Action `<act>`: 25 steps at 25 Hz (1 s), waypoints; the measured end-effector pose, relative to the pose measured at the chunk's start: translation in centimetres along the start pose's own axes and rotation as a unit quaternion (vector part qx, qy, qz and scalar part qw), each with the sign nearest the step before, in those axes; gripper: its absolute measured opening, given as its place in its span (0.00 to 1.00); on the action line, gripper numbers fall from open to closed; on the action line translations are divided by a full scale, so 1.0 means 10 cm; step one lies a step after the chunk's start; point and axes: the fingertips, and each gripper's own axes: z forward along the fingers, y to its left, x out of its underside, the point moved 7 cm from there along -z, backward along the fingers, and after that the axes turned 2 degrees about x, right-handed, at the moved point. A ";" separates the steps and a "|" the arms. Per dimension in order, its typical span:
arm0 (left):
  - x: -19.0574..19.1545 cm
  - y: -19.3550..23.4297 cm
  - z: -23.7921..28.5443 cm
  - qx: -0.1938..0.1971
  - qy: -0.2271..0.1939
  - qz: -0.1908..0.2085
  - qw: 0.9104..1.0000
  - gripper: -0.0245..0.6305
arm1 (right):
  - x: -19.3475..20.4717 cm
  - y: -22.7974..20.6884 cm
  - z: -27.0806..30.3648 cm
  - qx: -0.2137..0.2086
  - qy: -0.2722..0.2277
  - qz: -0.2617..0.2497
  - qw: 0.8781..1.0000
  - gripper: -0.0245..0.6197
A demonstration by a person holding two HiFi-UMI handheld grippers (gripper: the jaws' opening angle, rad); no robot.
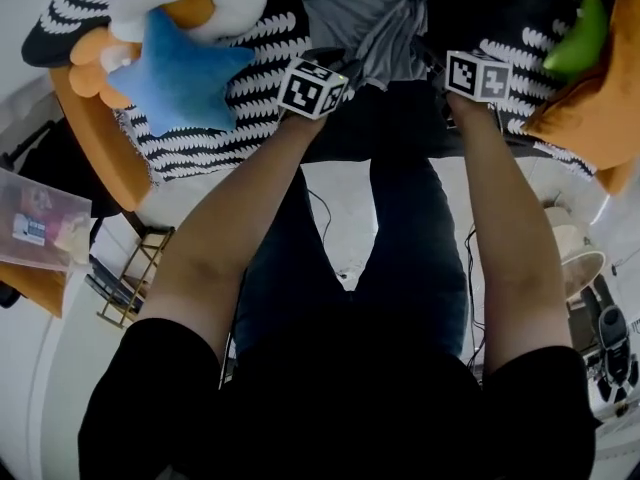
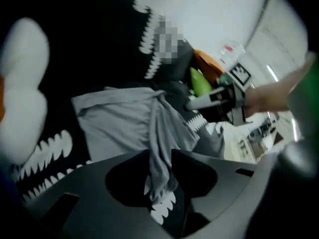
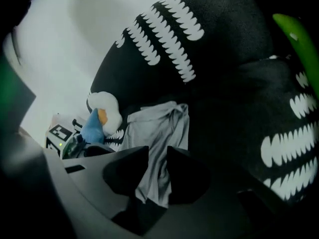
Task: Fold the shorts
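The grey shorts (image 1: 362,16) were seen lying crumpled on a black cover (image 1: 245,133) patterned with white marks, at the tips of the two grippers. The left gripper (image 2: 160,157) was held at the near edge of the shorts, its fingers set narrowly apart, with a strip of the grey cloth lying in the gap between them. The right gripper (image 3: 157,156) was placed likewise at that edge, its fingers a little apart around another fold of the cloth. A blue star cushion (image 1: 178,76) was seen on the cover to the left, apart from the shorts.
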 end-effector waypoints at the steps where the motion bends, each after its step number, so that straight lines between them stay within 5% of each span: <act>1: 0.04 -0.14 0.06 0.005 0.018 0.058 0.998 0.27 | 0.11 -0.01 -0.03 0.003 0.003 0.010 1.000 0.22; 4: 0.11 -0.51 0.21 0.021 0.065 0.236 0.969 0.28 | 0.42 -0.02 -0.12 0.004 0.006 0.043 0.999 0.21; 7: 0.20 -0.76 0.40 0.030 0.115 0.380 0.917 0.28 | 0.68 -0.01 -0.22 -0.001 0.012 0.056 0.998 0.21; 11: 0.39 -0.84 0.69 0.017 0.189 0.475 0.859 0.29 | 0.91 -0.06 -0.31 0.001 0.017 0.067 0.998 0.21; 14: 0.48 -0.80 0.81 -0.004 0.226 0.497 0.838 0.23 | 0.98 -0.08 -0.34 0.000 0.015 0.078 0.997 0.20; 16: 0.47 -0.79 0.81 -0.009 0.224 0.486 0.845 0.09 | 1.00 -0.07 -0.34 -0.002 0.015 0.078 0.997 0.20; 25: -0.03 -0.56 0.31 0.018 0.115 0.318 0.941 0.07 | 0.95 0.02 -0.31 -0.003 0.037 0.058 0.998 0.16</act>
